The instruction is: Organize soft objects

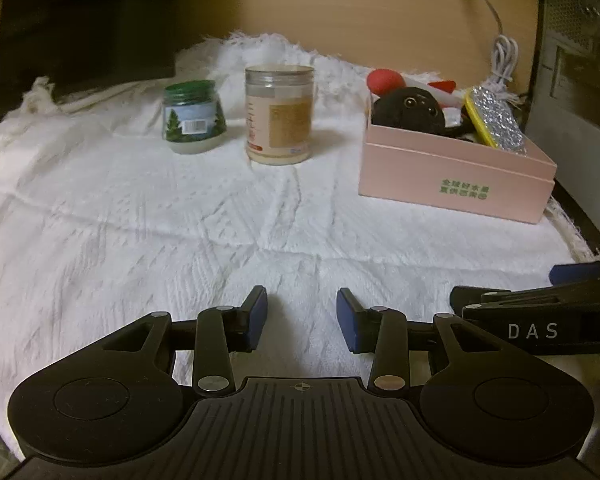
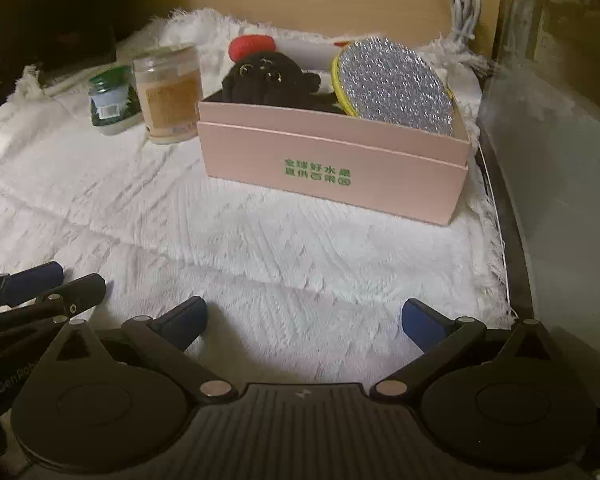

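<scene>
Pink cardboard box point(image 2: 336, 160) well ahead of right claw point(image 2: 304, 320), holds black plush toy point(image 2: 270, 80), glittery silver oval sponge point(image 2: 396, 84), red ball point(image 2: 252, 48). Both claws empty: right spread wide, left claw point(image 1: 302, 316) partly apart. Two jars point(image 1: 278, 114) left of box. Fluffy white blanket point(image 1: 180, 220) over bench; beige wall behind.

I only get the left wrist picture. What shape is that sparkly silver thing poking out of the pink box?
Observer: In the right wrist view, the silver glittery pad with a yellow rim shows a broad oval face and leans tilted inside the pink cardboard box.
Operator: Is the other hand-held gripper carrying anything?
Observer: No. The right hand-held gripper is wide open above the white fluffy cloth, with nothing between its fingers.
</scene>
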`<act>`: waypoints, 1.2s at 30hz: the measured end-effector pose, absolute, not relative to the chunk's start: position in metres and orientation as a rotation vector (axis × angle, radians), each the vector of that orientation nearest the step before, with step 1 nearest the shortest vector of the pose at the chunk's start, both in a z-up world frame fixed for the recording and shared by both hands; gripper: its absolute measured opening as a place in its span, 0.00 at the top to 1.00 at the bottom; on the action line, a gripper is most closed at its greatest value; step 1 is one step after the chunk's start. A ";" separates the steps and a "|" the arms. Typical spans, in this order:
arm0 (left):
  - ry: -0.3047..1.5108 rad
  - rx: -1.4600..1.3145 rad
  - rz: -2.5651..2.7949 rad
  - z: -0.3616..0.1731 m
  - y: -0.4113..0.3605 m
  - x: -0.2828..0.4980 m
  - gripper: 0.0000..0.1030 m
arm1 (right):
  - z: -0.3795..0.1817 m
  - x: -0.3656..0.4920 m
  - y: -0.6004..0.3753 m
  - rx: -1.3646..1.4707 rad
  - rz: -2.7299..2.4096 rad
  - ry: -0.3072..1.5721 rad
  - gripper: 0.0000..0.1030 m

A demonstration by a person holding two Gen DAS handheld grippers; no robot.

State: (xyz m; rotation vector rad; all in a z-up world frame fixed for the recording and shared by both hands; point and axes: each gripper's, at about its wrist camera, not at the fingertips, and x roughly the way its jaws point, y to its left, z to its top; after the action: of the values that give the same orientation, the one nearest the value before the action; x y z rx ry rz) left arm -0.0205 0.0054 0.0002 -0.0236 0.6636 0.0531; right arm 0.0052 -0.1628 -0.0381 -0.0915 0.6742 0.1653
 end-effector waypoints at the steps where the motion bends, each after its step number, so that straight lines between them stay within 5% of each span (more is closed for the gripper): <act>1: 0.665 -0.011 0.055 0.000 0.004 -0.020 0.59 | -0.039 0.005 -0.164 -0.095 0.177 0.663 0.00; 36: 0.663 -0.009 0.099 0.000 -0.001 -0.023 0.59 | -0.045 0.005 -0.168 -0.094 0.210 0.601 0.00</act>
State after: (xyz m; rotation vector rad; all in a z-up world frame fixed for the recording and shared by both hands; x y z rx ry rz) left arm -0.0230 -0.0014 -0.0005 -0.0093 0.6630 0.0986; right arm 0.0046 -0.1679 -0.0453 -0.0939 0.6006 0.2096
